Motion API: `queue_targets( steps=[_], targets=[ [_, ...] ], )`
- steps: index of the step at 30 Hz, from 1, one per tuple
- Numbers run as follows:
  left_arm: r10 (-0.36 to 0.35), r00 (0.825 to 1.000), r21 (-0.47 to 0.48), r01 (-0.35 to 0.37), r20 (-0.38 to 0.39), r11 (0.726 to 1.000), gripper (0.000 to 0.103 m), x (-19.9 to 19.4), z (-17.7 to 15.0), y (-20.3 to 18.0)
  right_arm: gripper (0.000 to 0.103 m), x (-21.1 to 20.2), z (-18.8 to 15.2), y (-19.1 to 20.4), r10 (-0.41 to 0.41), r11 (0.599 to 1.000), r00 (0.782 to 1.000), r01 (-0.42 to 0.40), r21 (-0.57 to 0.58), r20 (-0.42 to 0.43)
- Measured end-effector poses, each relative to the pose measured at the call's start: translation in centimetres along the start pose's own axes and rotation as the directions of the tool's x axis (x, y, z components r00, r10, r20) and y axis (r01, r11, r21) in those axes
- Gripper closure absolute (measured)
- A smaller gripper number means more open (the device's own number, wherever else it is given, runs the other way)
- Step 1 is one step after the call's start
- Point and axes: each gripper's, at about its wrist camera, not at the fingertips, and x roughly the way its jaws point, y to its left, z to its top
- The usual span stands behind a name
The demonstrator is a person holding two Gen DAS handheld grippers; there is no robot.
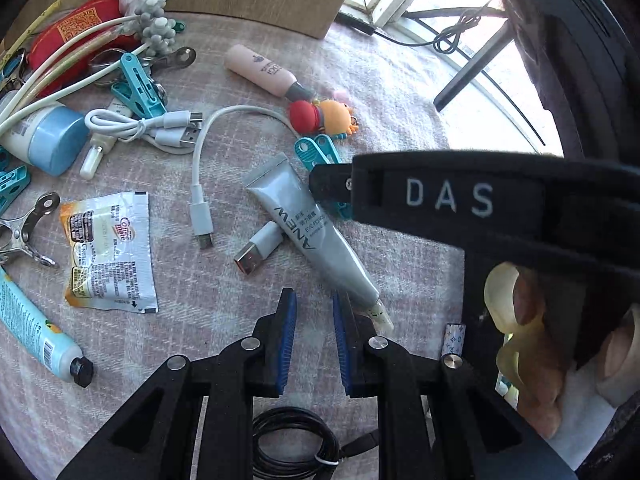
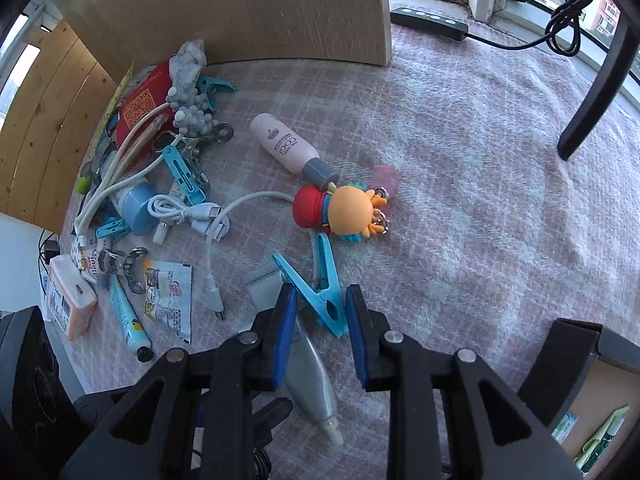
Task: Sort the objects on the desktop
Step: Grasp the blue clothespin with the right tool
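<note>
Looking along the left tongs (image 1: 314, 304) first, most of the sorting is not done yet. The cloth (image 1: 400, 80) is full of mixed things. The left tongs are narrow, with nothing between their blue pads. A silver tube (image 1: 316, 236) lies just past their right finger. Ahead and to the left I count one creamer packet (image 1: 108, 252), one short white cable (image 1: 200, 176) and one bundled white cable (image 1: 136, 124). Far ahead are one pink bottle (image 1: 264, 72) and one little toy (image 1: 324, 116). I count three blue pegs here, and the black arm of the right tongs (image 1: 332, 184) reaches to one of them (image 1: 316, 152). One black cable coil (image 1: 292, 444) sits right under the left tongs.

Next comes the right wrist view. The right tongs (image 2: 320, 294) are partly open, with that blue peg (image 2: 329, 276) between their pads. They do not seem to squeeze it yet. I think the peg is the thing being sorted now. Here I count four blue pegs, two metal clips, two tubes, one pink bottle and one toy. The pile sits ahead and to the left of these tongs. A box (image 2: 580, 344) stands to their right, with a few things inside that I cannot name. So a little may be sorted, but nearly all is left.
</note>
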Motion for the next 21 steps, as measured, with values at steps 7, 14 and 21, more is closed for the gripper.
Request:
queue_targets(
  steps=[7, 14, 21],
  targets=[
    [0.016, 1.0, -0.01, -0.016, 0.007, 1.0, 0.084, 0.7, 0.8, -1.4, 0.084, -1.0, -1.1, -2.2, -0.044, 0.999, 0.999, 0.044, 0.026, 0.007],
    [-0.033, 0.999, -0.097, 0.036, 0.031, 0.995, 0.08, 0.0, 0.4, 0.0, 0.085, -1.6, -3.4, -3.4, 0.013, 0.999, 1.0, -0.013, 0.05, -0.002],
    [-0.081, 0.996, -0.115, 0.085, 0.036, 0.99, 0.079, -0.8, -0.3, 0.0, 0.085, -1.5, -5.4, -3.8, 0.082, 0.989, 0.997, -0.081, 0.124, -0.002]
  ],
)
